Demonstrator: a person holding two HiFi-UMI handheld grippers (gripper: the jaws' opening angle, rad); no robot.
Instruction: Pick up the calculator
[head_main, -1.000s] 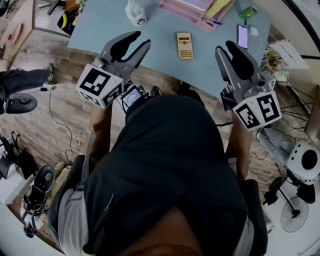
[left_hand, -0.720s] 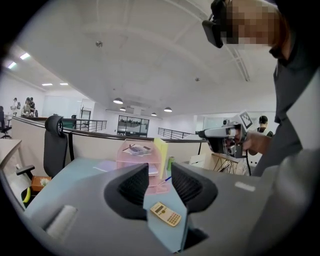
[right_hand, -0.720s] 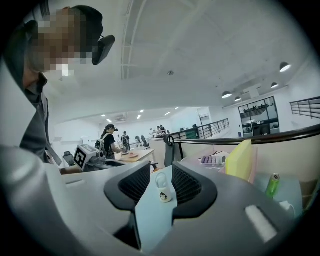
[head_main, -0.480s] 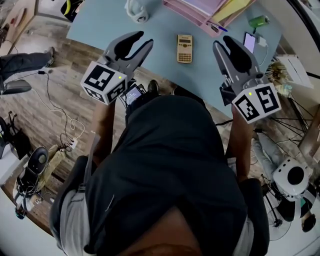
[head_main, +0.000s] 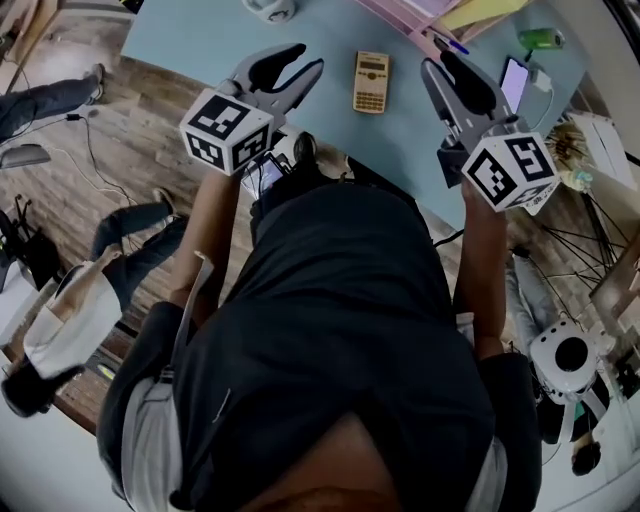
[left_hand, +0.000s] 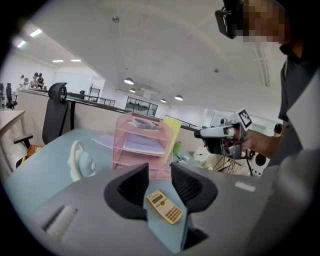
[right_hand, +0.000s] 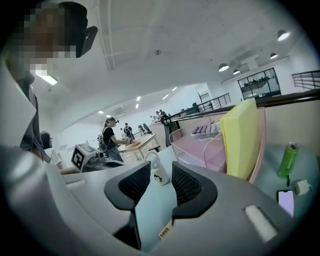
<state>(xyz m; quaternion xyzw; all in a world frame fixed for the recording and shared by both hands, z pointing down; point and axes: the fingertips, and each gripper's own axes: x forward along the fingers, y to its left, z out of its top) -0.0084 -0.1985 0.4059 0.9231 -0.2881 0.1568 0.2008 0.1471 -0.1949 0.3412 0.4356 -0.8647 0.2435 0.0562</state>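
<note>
A yellow calculator (head_main: 370, 82) lies flat on the light blue table (head_main: 190, 45), between my two grippers. My left gripper (head_main: 292, 72) hangs open over the table's near edge, left of the calculator, with nothing in it. In the left gripper view the calculator (left_hand: 164, 206) shows through the gap of the open left gripper (left_hand: 160, 177), farther out on the table. My right gripper (head_main: 447, 68) is open and empty, to the calculator's right. In the right gripper view only a corner of the calculator (right_hand: 165, 230) peeks out below the right gripper (right_hand: 161, 181).
A pink paper tray stack (left_hand: 143, 145) with a yellow folder (right_hand: 242, 137) stands at the table's far side. A white kettle-like mug (left_hand: 80, 161) sits far left. A phone (head_main: 515, 72) and a green bottle (head_main: 541, 39) lie at the right. Another person (head_main: 70, 300) stands on the floor, left.
Both grippers have moved forward toward the table, and the left one now reaches over its near edge. A person has come into view on the floor at the left.
</note>
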